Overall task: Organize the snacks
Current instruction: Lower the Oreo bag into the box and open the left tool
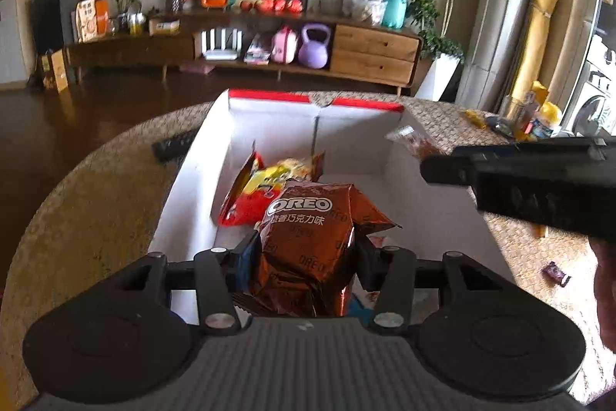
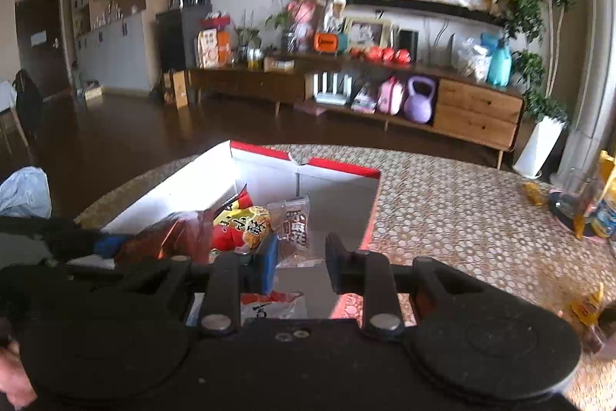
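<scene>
My left gripper (image 1: 306,253) is shut on a brown Oreo pack (image 1: 308,241) and holds it over the near end of a white cardboard box (image 1: 192,180) with a red rim. A red and yellow snack bag (image 1: 258,191) lies inside the box. In the right wrist view my right gripper (image 2: 300,257) is open and empty over the same box (image 2: 184,187), just above a clear packet of brown snack (image 2: 294,226). The red and yellow bag (image 2: 242,226) and the Oreo pack (image 2: 169,237) show at its left. The right gripper body (image 1: 539,180) shows at the right of the left wrist view.
The box stands on a round table with a patterned cloth (image 2: 462,218). Loose snack packets lie on the cloth at the right (image 2: 585,303) (image 1: 556,274). A glass and bottles (image 2: 577,203) stand at the far right. A dark remote (image 1: 173,145) lies left of the box.
</scene>
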`<state>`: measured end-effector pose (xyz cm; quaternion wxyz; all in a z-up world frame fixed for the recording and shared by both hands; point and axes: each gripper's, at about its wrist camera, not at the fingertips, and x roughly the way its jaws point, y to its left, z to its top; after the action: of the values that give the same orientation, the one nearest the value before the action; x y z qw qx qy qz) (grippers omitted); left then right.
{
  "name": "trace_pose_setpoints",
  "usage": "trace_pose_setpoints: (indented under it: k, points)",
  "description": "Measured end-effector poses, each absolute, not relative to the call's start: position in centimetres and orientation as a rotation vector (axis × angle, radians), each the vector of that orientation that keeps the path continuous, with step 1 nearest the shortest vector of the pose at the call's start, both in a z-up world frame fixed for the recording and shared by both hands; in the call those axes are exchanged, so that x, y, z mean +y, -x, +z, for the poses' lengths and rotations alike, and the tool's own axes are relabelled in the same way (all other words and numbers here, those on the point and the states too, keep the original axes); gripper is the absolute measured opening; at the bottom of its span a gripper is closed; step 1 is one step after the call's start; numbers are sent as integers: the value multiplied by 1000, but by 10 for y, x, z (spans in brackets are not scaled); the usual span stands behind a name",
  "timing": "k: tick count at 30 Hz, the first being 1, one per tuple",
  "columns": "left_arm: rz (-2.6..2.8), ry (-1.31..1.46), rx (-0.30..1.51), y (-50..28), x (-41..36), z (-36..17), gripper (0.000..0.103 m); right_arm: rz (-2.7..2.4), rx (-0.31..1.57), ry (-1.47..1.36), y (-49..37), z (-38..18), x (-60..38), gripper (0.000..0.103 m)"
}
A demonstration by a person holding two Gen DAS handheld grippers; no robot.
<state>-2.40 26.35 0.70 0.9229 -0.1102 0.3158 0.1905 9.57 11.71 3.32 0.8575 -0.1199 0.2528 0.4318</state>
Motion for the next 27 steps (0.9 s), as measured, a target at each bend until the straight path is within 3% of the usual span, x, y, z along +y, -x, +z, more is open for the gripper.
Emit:
trace_pose_setpoints:
  k: [13,27]
  points:
    - [403,237,748,12,275,-11,49,887,714,381,-134,8,168,25]
    - [420,243,776,6,273,-14,51,867,723,411,-143,-2,179,31]
